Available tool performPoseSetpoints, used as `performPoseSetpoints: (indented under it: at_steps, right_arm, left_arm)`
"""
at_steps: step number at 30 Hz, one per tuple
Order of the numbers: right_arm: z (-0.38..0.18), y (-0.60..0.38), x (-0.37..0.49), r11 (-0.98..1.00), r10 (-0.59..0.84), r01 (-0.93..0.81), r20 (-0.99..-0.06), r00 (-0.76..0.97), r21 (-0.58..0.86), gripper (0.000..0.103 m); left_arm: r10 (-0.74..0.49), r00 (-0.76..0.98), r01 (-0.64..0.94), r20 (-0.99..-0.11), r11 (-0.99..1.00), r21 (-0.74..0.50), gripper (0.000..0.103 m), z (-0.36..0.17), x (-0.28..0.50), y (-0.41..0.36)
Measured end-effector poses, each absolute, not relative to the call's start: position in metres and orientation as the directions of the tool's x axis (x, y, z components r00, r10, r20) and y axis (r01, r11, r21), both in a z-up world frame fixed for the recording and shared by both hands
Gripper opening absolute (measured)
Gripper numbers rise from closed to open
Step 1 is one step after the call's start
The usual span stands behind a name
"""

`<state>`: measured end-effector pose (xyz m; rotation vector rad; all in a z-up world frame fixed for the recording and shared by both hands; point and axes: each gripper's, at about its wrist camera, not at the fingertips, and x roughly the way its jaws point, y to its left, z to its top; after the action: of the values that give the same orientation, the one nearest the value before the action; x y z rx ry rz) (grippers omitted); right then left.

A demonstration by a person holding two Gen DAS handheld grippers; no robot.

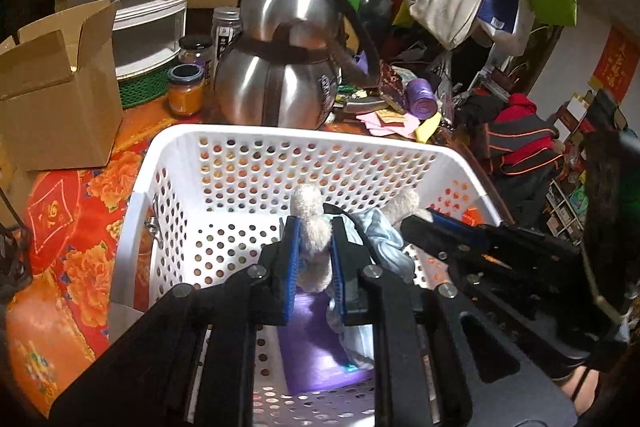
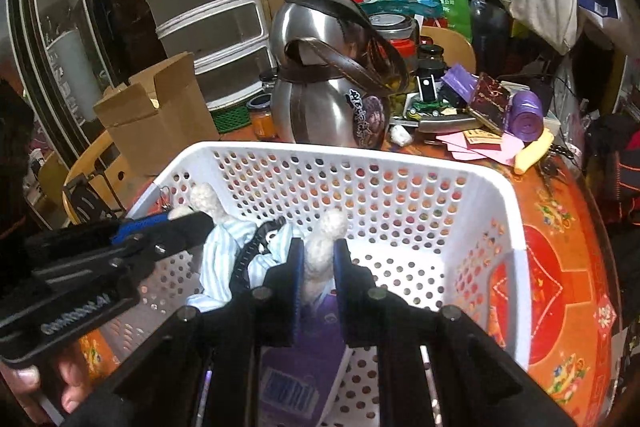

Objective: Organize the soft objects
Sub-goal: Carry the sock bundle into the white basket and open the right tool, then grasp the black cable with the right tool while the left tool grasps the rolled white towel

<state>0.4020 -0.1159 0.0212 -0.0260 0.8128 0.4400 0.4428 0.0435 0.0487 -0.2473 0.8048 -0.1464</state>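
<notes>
The toy point(image 1: 316, 227) is a plush with fuzzy cream limbs and a pale blue striped garment point(image 2: 218, 259); it hangs inside the white basket point(image 1: 256, 147), above a purple item point(image 2: 296, 367) on the basket floor. The left gripper point(image 1: 314, 259) pinches one cream limb between its blue pads. The right gripper point(image 2: 319, 267) pinches another limb point(image 2: 320, 251), nearer the basket's right wall. A black strap, perhaps part of the toy, lies across the garment.

Dim indoor light, flask point(image 1: 280, 39) glare, fisheye-warped dark edges
</notes>
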Motion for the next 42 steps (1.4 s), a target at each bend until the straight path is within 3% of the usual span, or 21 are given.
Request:
performPoseSetpoints:
  at_steps: [5, 6, 7, 8, 9, 10, 25, 32, 35, 38, 42]
  right_arm:
    - [0.022, -0.118, 0.401, 0.916, 0.353, -0.381, -0.71, 0.609, 0.128, 0.017]
    - [0.022, -0.119, 0.4, 0.918, 0.349, -0.377, -0.71, 0.611, 0.127, 0.02]
    - [0.023, -0.123, 0.4, 0.919, 0.347, -0.372, -0.71, 0.613, 0.129, 0.033]
    - [0.024, -0.125, 0.399, 0.921, 0.345, -0.366, -0.708, 0.617, 0.13, 0.053]
    - [0.026, -0.128, 0.397, 0.925, 0.339, -0.358, -0.701, 0.628, 0.127, 0.062]
    - [0.029, -0.133, 0.394, 0.929, 0.331, -0.349, -0.687, 0.647, 0.119, 0.07]
    - [0.043, -0.169, 0.367, 0.938, 0.317, -0.324, -0.672, 0.669, 0.121, 0.071]
    - [0.046, -0.197, 0.316, 0.941, 0.313, -0.321, -0.639, 0.702, 0.109, 0.071]
    - [0.04, -0.217, 0.286, 0.948, 0.3, -0.298, -0.623, 0.722, 0.112, 0.072]
    - [0.022, -0.237, 0.255, 0.954, 0.287, -0.276, -0.624, 0.727, 0.116, 0.08]
    - [-0.015, -0.249, 0.228, 0.965, 0.246, -0.244, -0.678, 0.693, 0.1, 0.08]
  left_arm:
    - [-0.202, 0.686, 0.029, -0.699, 0.968, -0.251, 0.023, 0.038, 0.441, 0.046]
    - [-0.204, 0.686, 0.03, -0.699, 0.967, -0.253, 0.033, 0.037, 0.439, 0.047]
    - [-0.204, 0.687, 0.03, -0.698, 0.967, -0.253, 0.049, 0.037, 0.437, 0.048]
    - [-0.196, 0.69, 0.027, -0.696, 0.969, -0.247, 0.058, 0.037, 0.436, 0.049]
    - [-0.185, 0.696, 0.021, -0.694, 0.971, -0.238, 0.069, 0.038, 0.434, 0.05]
    - [-0.171, 0.706, 0.014, -0.687, 0.973, -0.229, 0.071, 0.04, 0.431, 0.052]
    - [-0.141, 0.749, -0.006, -0.647, 0.976, -0.219, 0.073, 0.061, 0.395, 0.066]
    - [-0.123, 0.756, 0.007, -0.642, 0.984, -0.18, 0.073, 0.061, 0.368, 0.067]
    - [-0.098, 0.761, -0.005, -0.641, 0.988, -0.156, 0.073, 0.061, 0.343, 0.074]
    - [-0.072, 0.765, -0.023, -0.64, 0.99, -0.138, 0.073, 0.06, 0.314, 0.082]
    - [-0.016, 0.773, -0.052, -0.634, 0.995, -0.089, 0.073, 0.051, 0.261, 0.091]
